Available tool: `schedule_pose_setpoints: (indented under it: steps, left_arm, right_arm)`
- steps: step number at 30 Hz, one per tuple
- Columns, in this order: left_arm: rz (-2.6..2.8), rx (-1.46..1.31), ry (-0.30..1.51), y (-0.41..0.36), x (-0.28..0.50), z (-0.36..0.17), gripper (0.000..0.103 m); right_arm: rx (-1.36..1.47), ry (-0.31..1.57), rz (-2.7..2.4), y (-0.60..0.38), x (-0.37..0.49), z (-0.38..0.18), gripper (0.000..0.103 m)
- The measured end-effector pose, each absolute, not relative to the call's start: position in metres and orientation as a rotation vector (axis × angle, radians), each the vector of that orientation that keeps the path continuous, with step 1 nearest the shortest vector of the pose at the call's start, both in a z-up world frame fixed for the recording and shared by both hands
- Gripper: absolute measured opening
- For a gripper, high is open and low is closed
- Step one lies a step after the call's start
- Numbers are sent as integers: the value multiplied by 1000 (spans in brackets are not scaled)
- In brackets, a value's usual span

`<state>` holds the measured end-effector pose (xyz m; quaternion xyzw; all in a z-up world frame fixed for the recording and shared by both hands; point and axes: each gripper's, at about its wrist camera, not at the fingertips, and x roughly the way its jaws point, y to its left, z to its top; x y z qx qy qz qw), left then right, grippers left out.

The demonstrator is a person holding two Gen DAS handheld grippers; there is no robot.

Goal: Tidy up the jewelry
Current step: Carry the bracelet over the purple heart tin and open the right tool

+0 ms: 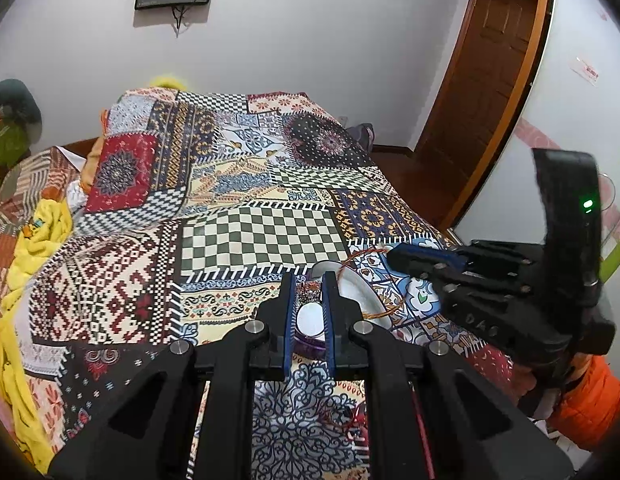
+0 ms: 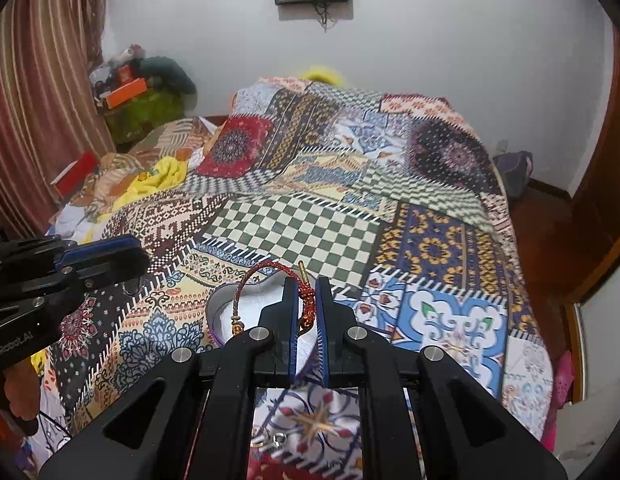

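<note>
Both grippers hang over the patchwork bedspread [image 1: 261, 236], angled down at it, side by side. The left gripper [image 1: 309, 292] points toward a white heart-shaped dish [image 1: 360, 288] lying on the bedspread. Its blue pads [image 1: 290, 312] stand close together, and something beaded and sparkly [image 1: 308, 291] sits right between the tips; a pale oval shape with a purple rim [image 1: 310, 322] shows in the narrow gap below that, but whether the pads actually press on either one I cannot tell.

Over on the right, the right gripper [image 2: 306, 300] is clamped tight on a red and gold cord bracelet [image 2: 269, 270]. The knotted part is pinched between the blue pads [image 2: 322, 312], and the rest of the loop arches out to the left over the dish [image 2: 217, 308], with a small gold toggle [image 2: 301, 269] poking up near the fingertips. The bracelet's free end carries gold beads [image 2: 236, 322] that dangle just over the dish's white inside.

From the left wrist view the right gripper [image 1: 398, 258] comes in from the right, a green light [image 1: 588, 204] glowing on its body and an orange sleeve [image 1: 590, 400] behind it. Raised lettering on its side is too blurred to read. From the right wrist view, the left gripper's [image 2: 137, 258] body carries white writing, cut off at the frame edge, ending in "enRobot.AI".
</note>
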<state>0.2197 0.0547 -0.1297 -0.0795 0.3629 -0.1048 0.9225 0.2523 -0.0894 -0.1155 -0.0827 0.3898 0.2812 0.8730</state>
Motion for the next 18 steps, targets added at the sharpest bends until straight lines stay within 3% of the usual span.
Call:
schedule_pose_setpoints:
  steps: [18]
  left_arm:
    - [-312, -178, 884, 39, 261, -176, 11]
  right_arm:
    - [-251, 954, 664, -73, 276, -157, 7]
